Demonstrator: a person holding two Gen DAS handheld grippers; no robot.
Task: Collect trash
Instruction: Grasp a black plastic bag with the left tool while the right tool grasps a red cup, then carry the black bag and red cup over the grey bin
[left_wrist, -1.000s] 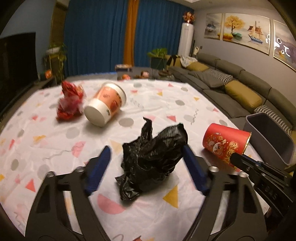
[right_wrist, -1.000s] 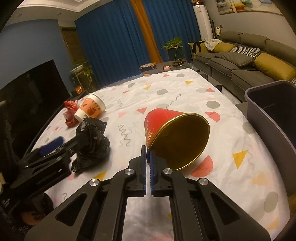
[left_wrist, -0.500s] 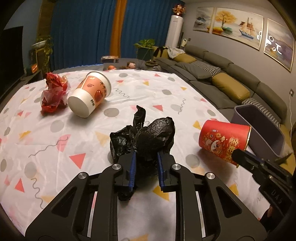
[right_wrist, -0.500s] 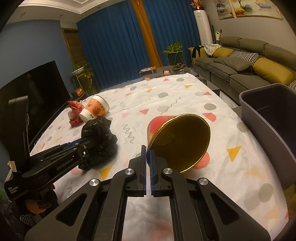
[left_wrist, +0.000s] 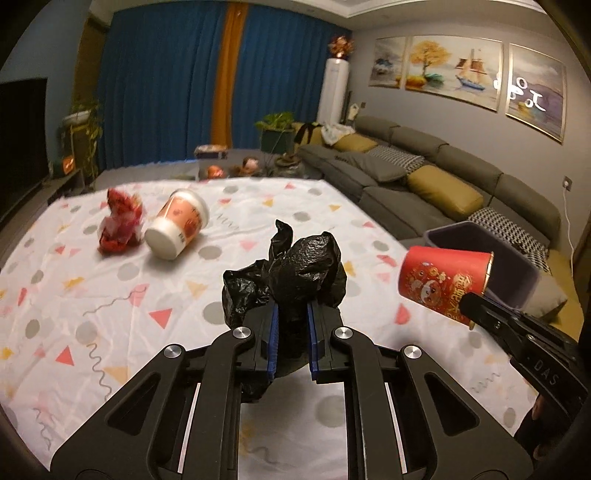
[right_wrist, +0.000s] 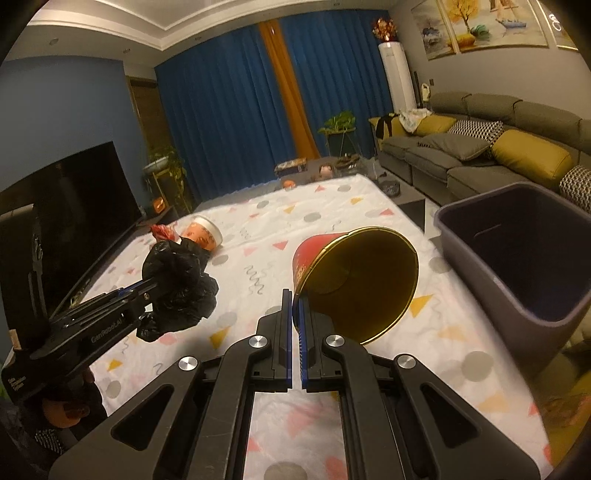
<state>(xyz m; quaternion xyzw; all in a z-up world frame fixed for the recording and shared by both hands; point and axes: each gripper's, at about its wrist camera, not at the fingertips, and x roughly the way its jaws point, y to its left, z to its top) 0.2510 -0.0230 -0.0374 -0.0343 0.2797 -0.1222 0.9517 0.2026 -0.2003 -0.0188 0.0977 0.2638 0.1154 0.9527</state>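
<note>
1. Deep blue curtains (left_wrist: 155, 92) with an orange panel (left_wrist: 225, 74) cover the far wall.
2. A long grey sofa (left_wrist: 443, 173) with mustard cushions (left_wrist: 443, 192) lines the right wall, beneath three framed paintings (left_wrist: 454, 66).
3. A tall white air conditioner (left_wrist: 334, 92) stands in the corner, a potted plant (left_wrist: 277, 123) near it.
4. A dark television (right_wrist: 70, 195) stands at the left.
5. The light is dim and warm.

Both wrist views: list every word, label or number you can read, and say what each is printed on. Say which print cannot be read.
"GenRobot.AI": side of the left gripper, whose jaws are closing on the black bag.
"DAS": body of the right gripper.
Gold characters on the red cup: too blurred to read.
Print on the white-and-orange cup: too blurred.
</note>
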